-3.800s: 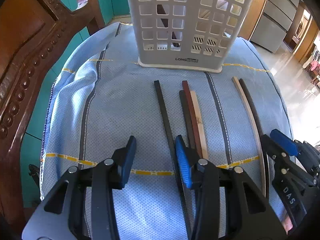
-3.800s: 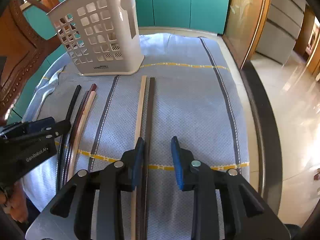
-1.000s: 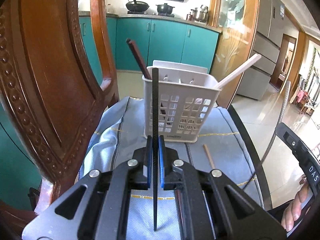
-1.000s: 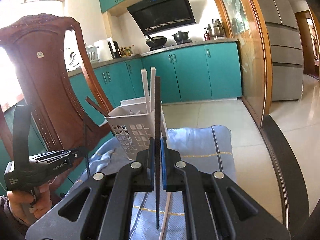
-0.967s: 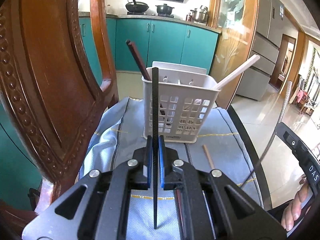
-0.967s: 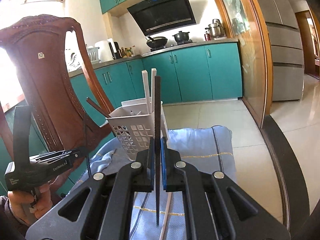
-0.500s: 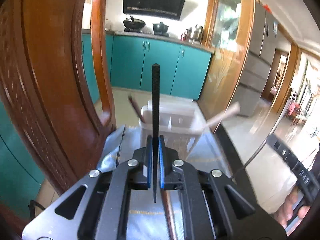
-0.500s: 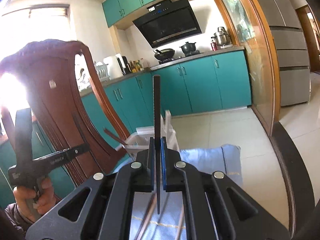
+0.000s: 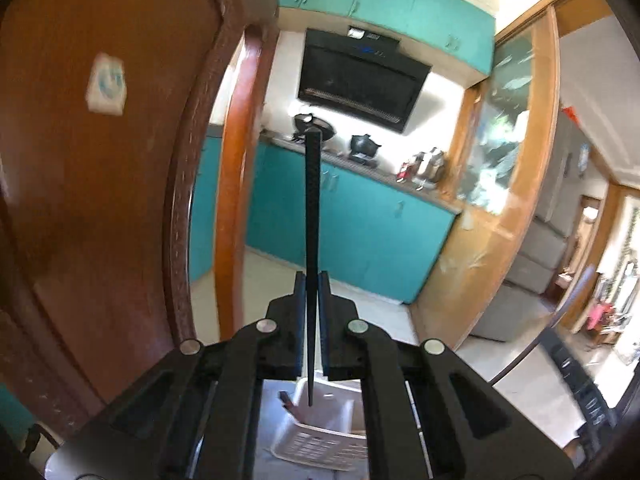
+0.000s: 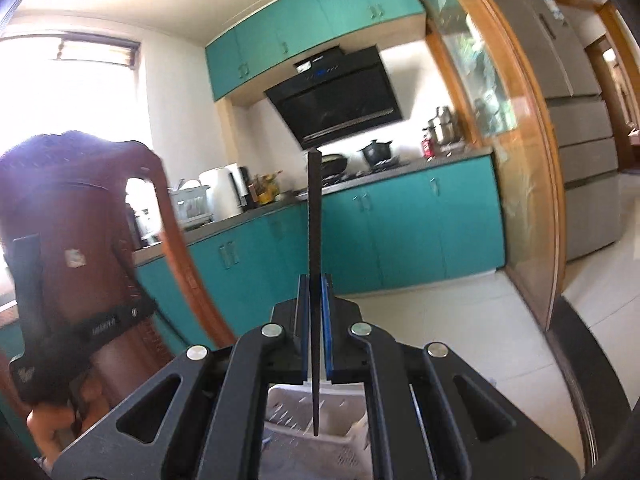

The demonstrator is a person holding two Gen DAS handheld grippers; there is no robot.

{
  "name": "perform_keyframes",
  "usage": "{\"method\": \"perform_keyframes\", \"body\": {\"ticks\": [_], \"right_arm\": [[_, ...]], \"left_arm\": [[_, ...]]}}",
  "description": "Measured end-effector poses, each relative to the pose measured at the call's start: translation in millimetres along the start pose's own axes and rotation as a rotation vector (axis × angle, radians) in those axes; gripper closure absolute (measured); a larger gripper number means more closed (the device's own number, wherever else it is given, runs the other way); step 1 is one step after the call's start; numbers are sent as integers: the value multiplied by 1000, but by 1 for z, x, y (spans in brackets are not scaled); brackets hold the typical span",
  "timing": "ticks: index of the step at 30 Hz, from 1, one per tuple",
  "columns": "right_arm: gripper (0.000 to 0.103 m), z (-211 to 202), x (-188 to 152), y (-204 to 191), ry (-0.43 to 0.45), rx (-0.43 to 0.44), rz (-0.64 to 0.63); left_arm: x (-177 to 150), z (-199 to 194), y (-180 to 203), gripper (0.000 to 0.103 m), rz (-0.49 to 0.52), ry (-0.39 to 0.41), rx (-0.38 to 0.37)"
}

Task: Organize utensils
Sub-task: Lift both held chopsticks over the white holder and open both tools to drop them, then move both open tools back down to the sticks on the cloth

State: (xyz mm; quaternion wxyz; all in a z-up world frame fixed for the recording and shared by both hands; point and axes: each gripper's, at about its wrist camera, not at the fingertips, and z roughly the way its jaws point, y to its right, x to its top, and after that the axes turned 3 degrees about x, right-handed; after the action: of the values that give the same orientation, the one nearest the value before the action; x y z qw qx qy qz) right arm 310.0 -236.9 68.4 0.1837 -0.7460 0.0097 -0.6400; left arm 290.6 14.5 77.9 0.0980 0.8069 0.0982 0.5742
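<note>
My left gripper (image 9: 311,292) is shut on a black chopstick (image 9: 311,216), held upright; its lower tip hangs over the open top of the white slotted utensil basket (image 9: 320,446), seen low between the gripper arms. A brown chopstick (image 9: 285,398) stands in the basket. My right gripper (image 10: 315,296) is shut on a dark chopstick (image 10: 314,240), also upright, its lower tip over the same basket (image 10: 316,440). The left gripper also shows at the left of the right wrist view (image 10: 92,326).
A carved wooden chair back (image 9: 100,200) stands close on the left. Teal kitchen cabinets (image 10: 400,232), a range hood and a glass door frame (image 10: 512,184) lie behind. The other gripper's body edges the left wrist view at right (image 9: 576,380).
Both grippers have risen and tilted upward with their chopsticks since half a second ago. The basket has dropped from mid-frame to below the fingers in both views.
</note>
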Motion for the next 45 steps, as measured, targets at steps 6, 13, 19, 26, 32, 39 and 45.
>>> {"method": "perform_keyframes", "body": {"ticks": [6,13,19,26,32,39,45], "right_arm": [[97,34,-39,0,-78,-30,-65],[96,36,-56,-8,-129,-27,-132],[92,5,-46,-8,-84,-27,-138],[79,-53,-48,-9,-28,57,-189],[77,-43,-114,4,-389,188,-211],[77,31,-190,48,-839,-72,-74],[77,37,-211,63,-923,-129,-24]], "left_arm": [[-31,43,7,96,53,-89,36],[-59,58,20,96,125,-140,43],[-70,52,31,96,179,-121,51],[-79,28,27,95,199,-81,31],[-99,11,19,95,216,-90,13],[-161,53,11,95,222,-464,-24],[-230,89,13,95,237,-805,-59]]}}
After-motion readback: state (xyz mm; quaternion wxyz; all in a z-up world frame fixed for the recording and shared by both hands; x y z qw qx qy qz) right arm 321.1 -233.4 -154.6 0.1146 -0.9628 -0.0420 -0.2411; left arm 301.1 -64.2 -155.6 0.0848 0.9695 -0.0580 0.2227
